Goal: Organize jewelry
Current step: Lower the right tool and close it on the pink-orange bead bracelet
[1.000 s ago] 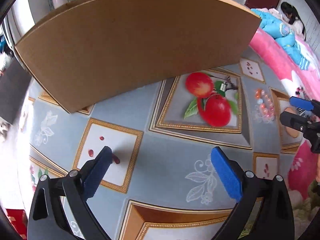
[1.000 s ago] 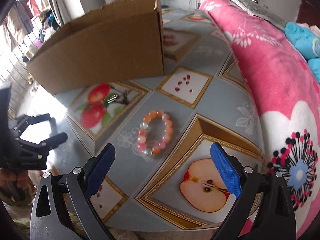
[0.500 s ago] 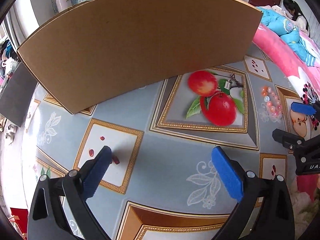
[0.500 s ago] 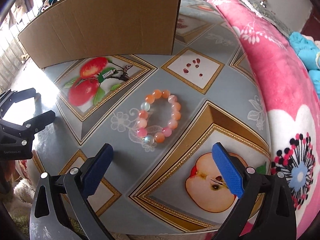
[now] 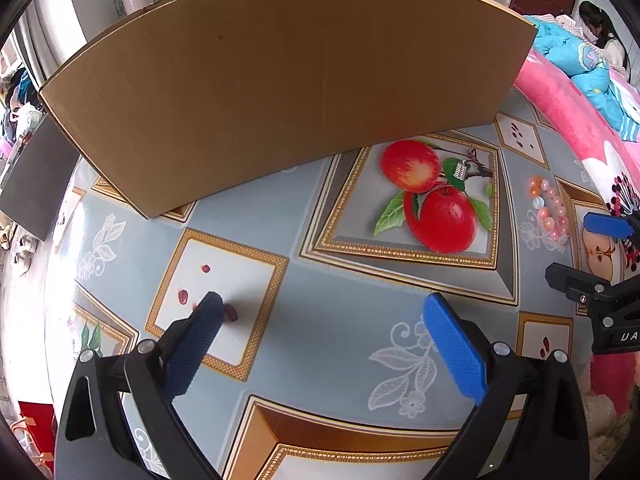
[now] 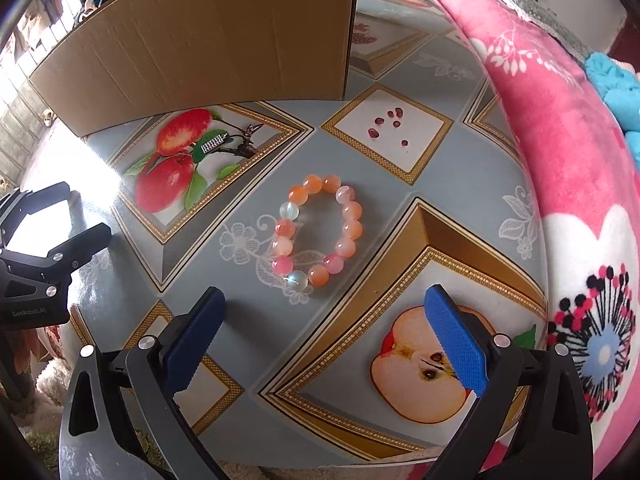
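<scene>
Jewelry here means chiefly a beaded bracelet [image 6: 318, 230], lying flat on the patterned tablecloth [image 6: 460, 168] just ahead of the right gripper [image 6: 322, 332] and roughly centred between its blue pads [image 6: 456, 340], with a small silver clip [image 6: 214, 144] further off on the printed apples near the cardboard box [image 6: 208, 36]. The right gripper stands wide open and holds nothing; the left gripper [image 5: 320, 344], well apart over a bare stretch of cloth, is likewise spread wide and empty. The main risk, as I judge it, is a poor bite: closing across the whole loop could squeeze the ring into a fold and let round beads roll off the pads, while catching only one bead may let the rest swing and slip free on the lift. Pressing too low could also drag or bunch the cloth. The silver clip is small and thin — easy to miss against the busy print. The bracelet looks like a closed loop of glossy round beads in orange, pink and peach, with two pale translucent ones — probably strung on elastic, so it will flex.
</scene>
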Action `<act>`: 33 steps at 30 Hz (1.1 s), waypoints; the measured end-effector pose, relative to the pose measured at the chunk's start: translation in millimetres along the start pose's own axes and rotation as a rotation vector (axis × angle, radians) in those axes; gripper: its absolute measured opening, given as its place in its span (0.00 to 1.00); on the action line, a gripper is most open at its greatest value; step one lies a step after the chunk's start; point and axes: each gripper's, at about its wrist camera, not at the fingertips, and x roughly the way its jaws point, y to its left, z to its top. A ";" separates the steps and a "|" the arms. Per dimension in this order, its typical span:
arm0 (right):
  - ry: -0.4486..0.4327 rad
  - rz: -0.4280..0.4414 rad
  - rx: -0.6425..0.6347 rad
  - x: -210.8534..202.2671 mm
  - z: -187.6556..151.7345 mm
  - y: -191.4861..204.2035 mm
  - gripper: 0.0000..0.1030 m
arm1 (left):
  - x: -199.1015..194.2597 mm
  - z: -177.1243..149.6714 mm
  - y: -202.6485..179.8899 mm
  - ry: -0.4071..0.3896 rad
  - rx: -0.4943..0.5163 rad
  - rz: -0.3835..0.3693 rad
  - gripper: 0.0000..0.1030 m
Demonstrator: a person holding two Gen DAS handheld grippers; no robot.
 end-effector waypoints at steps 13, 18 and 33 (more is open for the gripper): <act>0.015 0.005 0.004 7.2 6.7 -1.6 0.92 | 0.2 -0.5 -0.7 -0.001 -0.003 0.002 0.95; 0.001 0.007 -0.002 6.5 2.2 -0.6 0.92 | 0.4 -0.3 -0.5 -0.001 -0.003 0.002 0.95; -0.191 0.099 -0.013 -38.4 -8.6 -3.2 0.88 | 0.6 0.5 0.0 -0.005 -0.001 0.001 0.95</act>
